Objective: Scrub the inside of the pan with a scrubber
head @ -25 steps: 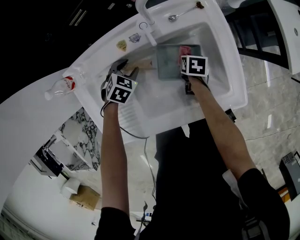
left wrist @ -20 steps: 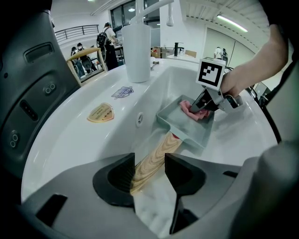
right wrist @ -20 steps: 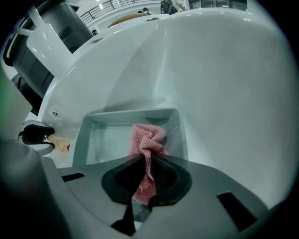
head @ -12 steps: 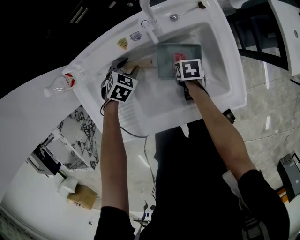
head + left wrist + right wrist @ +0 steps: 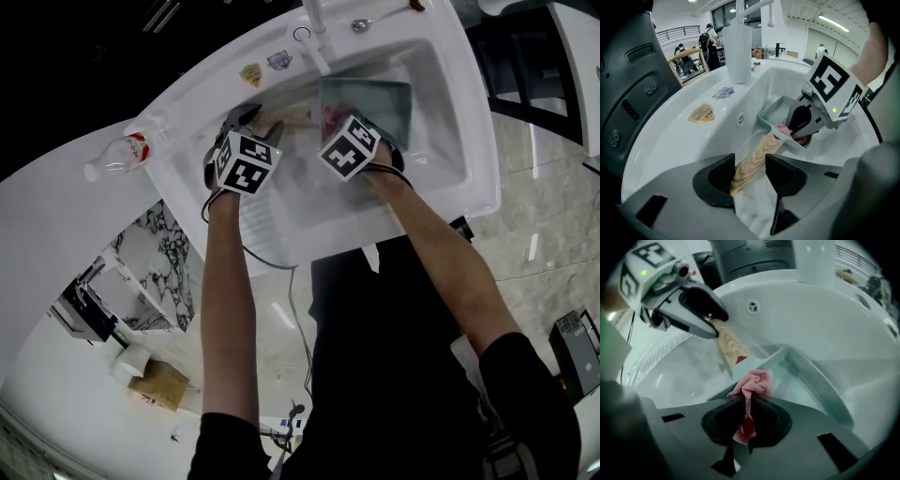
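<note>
In the white sink (image 5: 450,178) lies a grey pan (image 5: 380,98). The left hand-held gripper (image 5: 251,119) is at its wooden handle (image 5: 286,118). The right hand-held gripper (image 5: 333,131) has a pink scrubber (image 5: 327,114) at the pan's left side.

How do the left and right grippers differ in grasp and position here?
The left gripper clamps the pale wooden handle of the square grey pan in its jaws; the right gripper pinches a pink mesh scrubber. The left is off the pan's body; the right is at its rim. Both work inside the white sink.

Left gripper (image 5: 750,169) and right gripper (image 5: 747,416), jaws clamped, arms outstretched.
</note>
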Demonstrator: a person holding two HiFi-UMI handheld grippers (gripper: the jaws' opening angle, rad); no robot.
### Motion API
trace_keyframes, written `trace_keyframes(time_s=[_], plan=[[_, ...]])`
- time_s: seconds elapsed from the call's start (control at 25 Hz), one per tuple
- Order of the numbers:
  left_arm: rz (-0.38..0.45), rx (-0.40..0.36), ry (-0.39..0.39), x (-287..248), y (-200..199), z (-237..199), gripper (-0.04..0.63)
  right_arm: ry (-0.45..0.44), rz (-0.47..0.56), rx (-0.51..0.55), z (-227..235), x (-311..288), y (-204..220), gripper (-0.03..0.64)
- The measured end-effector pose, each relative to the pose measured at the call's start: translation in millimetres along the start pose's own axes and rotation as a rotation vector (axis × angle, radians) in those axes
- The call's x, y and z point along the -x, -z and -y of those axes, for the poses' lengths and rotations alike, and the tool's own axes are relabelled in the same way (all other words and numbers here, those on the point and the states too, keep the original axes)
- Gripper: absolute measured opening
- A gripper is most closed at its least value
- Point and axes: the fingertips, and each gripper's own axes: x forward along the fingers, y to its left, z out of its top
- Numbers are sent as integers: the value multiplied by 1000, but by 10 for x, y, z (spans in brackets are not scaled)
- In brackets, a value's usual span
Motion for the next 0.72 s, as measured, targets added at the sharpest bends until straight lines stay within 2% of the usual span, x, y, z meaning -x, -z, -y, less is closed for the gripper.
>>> trace_keyframes(time_s=[0.12, 0.24, 0.48, 0.72], plan=[[-3, 2, 3, -4, 0, -4, 212, 15, -114, 224, -15, 23, 181, 44], [-5, 2, 5, -4, 3, 1, 212, 41, -200, 357, 80, 79, 404, 44], [-5, 2, 3, 1, -2, -3, 212, 59, -334, 465, 383, 231, 851, 44], [-11, 5, 2, 5, -4, 0, 212, -52, -507, 545, 453, 337, 1192, 43]])
